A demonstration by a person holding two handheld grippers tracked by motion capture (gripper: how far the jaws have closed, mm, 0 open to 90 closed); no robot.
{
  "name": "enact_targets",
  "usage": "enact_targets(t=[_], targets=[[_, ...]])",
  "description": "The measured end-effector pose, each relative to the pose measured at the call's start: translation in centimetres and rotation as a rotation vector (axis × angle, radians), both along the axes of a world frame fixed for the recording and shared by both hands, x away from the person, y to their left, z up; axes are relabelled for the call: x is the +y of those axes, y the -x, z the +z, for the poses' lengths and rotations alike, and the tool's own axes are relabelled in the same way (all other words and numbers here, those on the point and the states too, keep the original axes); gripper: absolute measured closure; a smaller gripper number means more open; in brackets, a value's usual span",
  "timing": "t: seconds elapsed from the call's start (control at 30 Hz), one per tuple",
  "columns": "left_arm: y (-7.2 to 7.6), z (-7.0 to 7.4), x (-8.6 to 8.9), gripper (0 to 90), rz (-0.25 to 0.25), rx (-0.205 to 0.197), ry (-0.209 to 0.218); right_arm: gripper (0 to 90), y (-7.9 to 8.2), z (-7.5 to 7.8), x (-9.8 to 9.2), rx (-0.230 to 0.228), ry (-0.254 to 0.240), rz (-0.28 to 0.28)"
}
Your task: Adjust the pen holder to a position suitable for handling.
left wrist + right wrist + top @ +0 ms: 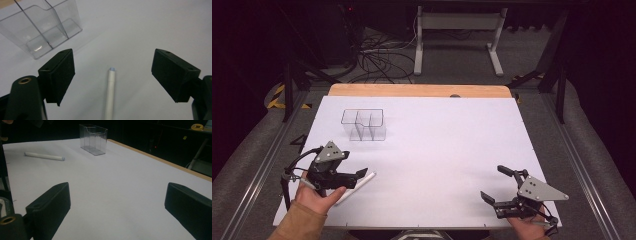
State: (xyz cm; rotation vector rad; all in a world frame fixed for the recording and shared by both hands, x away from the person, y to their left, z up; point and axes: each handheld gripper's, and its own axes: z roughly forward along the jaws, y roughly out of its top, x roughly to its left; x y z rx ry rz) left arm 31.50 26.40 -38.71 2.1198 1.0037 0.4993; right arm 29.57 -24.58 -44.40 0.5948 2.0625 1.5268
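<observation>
A: What is being seen at the near edge of the desk [447,165]?

B: A matte white sheet is being spread over it, with a strip of pale wood being left bare along the far edge. At the near left corner the left gripper [357,176] is being held with its black jaws spread wide, gripping nothing; a slim white cylindrical marker [110,92] is lying flat between them, untouched. At the near right corner the right gripper [498,184] is being held equally released.

A: And farther off?

B: A clear plastic organiser [364,124], boxy and partitioned, is being shown upright toward the far left. Beyond the desk, grey carpet, tangled cables [379,60] and a white table frame [457,35] are being seen in a dark room.
</observation>
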Motion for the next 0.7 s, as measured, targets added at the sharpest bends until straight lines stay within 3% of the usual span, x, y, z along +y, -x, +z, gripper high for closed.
enact_targets(t=[0.07,0.23,0.4,0.6,0.7], targets=[[-0.09,0.02,0.02,19.7,-0.003,0.007,-0.017,6.9,0.0,0.0,0.01,0.0,0.0,0.0],[-0.45,-0.04,0.07,21.4,-0.006,0.073,-0.047,6.9,-0.02,-0.01,0.06,0.002,0.0,0.0],[-0.78,-0.21,0.28,23.0,0.006,0.152,-0.033,6.9,0.0,-0.03,0.16,0.004,0.006,0.004],[-0.93,-0.42,0.4,25.2,0.013,0.188,-0.043,6.9,0.02,-0.04,0.23,0.002,0.01,0.006],[-0.97,-0.55,0.27,26.0,0.026,0.198,-0.081,6.9,0.03,-0.04,0.22,0.001,0.01,0.006]])
